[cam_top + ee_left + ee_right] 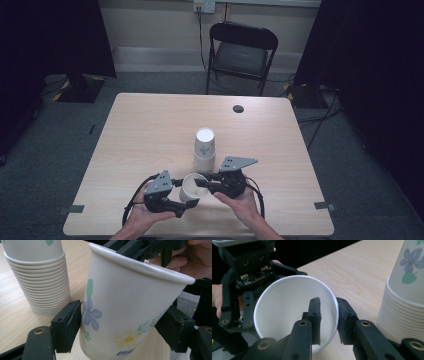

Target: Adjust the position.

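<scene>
A single paper cup [192,188] — empty inside — sits tilted between both tools near the table's [150,130] front edge; the left gripper [120,325] clamps its flowered wall; the right gripper [328,320] straddles its rim, jaws slightly parted; beside it, a cup stack [204,150]; beyond, a black chair [241,52] on grey floor.

White paper cup [130,307] with purple and yellow flowers, green leaves; matching stack of cups [37,277]; pale wood-grain table [150,130].

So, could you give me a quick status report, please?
Left gripper clamped on paper cup body. Right gripper loose astride its rim. Cup stack close behind, not touching.
</scene>
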A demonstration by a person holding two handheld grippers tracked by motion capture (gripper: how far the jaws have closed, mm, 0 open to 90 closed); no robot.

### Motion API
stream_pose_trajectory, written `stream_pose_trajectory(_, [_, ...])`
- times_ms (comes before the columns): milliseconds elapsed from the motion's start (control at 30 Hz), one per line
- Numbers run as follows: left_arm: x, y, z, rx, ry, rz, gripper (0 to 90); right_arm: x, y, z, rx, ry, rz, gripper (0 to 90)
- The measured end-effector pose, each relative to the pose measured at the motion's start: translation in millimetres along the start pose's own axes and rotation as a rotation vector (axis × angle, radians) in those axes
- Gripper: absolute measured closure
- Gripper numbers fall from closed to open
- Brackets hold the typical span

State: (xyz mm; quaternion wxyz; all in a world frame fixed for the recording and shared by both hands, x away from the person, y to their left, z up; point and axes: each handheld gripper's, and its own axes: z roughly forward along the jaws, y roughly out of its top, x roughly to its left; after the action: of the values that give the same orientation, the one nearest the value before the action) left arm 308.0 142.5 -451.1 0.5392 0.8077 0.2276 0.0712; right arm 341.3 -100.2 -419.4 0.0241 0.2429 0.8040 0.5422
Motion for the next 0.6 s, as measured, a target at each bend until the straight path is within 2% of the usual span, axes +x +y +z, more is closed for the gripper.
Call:
stream_pose_trajectory(167, [-3.2, 0.2, 1.0, -0.005, -0.008, 0.016, 26.3, 0.8, 0.6, -2.2, -0.015, 0.007, -0.010, 81.6])
stream_pose_trajectory(433, [-9.1, 0.2, 3.1, 0.011, 0.025, 0.081, 26.1, -0.3, 0.6, -0.6, -0.002, 0.016, 0.014, 86.4])
stream_pose_trajectory(600, [-13.6, 1.3, 3.4, 0.023, 0.061, 0.157, 23.8, -0.5, -0.1, 2.6, 0.026, 0.014, 0.030, 86.8])
